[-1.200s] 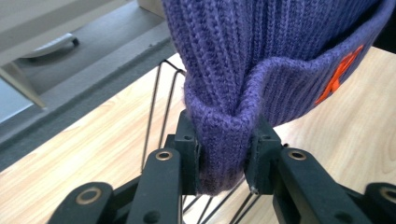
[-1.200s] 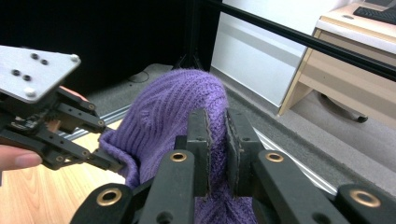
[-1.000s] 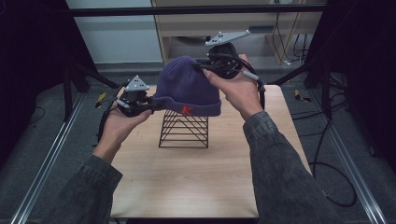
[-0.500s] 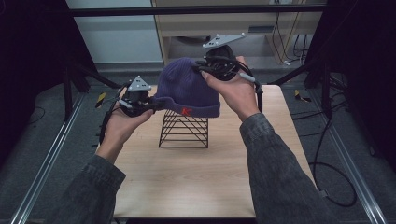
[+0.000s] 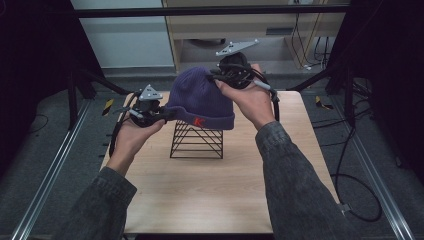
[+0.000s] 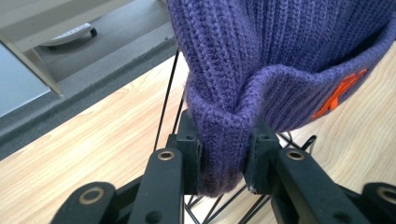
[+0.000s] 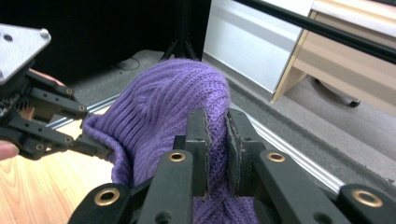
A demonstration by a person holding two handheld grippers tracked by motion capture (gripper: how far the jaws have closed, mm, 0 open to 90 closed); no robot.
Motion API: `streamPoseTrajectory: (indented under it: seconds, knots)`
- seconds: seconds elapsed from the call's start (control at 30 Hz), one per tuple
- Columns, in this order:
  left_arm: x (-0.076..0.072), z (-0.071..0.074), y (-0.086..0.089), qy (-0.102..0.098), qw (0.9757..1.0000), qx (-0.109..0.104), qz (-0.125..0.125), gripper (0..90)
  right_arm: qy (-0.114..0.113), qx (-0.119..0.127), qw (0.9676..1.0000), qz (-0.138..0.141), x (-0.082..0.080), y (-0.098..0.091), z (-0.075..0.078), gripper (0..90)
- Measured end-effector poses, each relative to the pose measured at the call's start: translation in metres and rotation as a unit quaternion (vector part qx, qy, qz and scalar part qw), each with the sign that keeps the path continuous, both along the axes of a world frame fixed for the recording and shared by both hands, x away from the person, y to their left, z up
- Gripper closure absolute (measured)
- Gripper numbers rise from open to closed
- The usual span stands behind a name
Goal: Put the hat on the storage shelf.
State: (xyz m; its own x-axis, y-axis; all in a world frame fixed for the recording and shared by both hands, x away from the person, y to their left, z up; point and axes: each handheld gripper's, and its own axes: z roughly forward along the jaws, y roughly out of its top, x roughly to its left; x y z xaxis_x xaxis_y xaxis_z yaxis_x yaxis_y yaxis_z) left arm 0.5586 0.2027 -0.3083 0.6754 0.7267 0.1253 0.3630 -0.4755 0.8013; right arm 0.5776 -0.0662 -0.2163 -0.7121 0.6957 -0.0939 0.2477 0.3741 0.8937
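Note:
A purple knit beanie (image 5: 200,97) with an orange letter on its cuff hangs over a black wire rack (image 5: 197,140) at the table's middle. My left gripper (image 5: 162,114) is shut on the folded cuff at the hat's left edge; in the left gripper view the cuff (image 6: 224,140) is pinched between both jaws. My right gripper (image 5: 220,77) is shut on the knit at the hat's top right; the right gripper view shows the crown (image 7: 173,107) bunched between its jaws, with the left gripper (image 7: 93,145) beyond. The hat hides the rack's top.
The wooden table (image 5: 225,190) has bare surface in front of the rack. A wooden cabinet (image 5: 250,30) stands behind the table. Metal rails (image 5: 50,165) run along the floor on both sides, and cables (image 5: 350,165) trail at the right.
Both grippers keep their hold on the hat and have lifted slightly, the right one most. The hat hangs much as before over the rack.

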Motion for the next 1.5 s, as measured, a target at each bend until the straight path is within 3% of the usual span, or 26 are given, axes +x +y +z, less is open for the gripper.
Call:
streamPoseTrajectory:
  seconds: [0.3, 0.47, 0.6, 1.17, 1.5]
  knots:
    - [-0.001, -0.013, 0.005, 0.012, 0.9999, -0.004, 0.008, 70.8, 0.012, -0.016, 0.9998, 0.008, 0.001, 0.002, -0.010, 80.2]
    - [-0.003, -0.020, 0.003, 0.013, 0.9999, 0.003, 0.008, 70.8, 0.019, -0.022, 0.9995, 0.012, 0.001, 0.006, -0.018, 80.2]
    - [-0.002, -0.026, 0.006, 0.017, 0.9997, -0.008, 0.014, 70.8, 0.021, -0.026, 0.9993, 0.014, 0.001, 0.008, -0.020, 80.3]
    - [-0.004, -0.033, 0.016, 0.020, 0.9995, -0.018, 0.014, 70.6, 0.028, -0.033, 0.9989, 0.020, 0.002, 0.016, -0.024, 80.3]
    - [-0.005, -0.036, 0.018, 0.023, 0.9995, -0.014, 0.018, 70.5, 0.031, -0.037, 0.9985, 0.027, 0.001, 0.020, -0.026, 80.3]
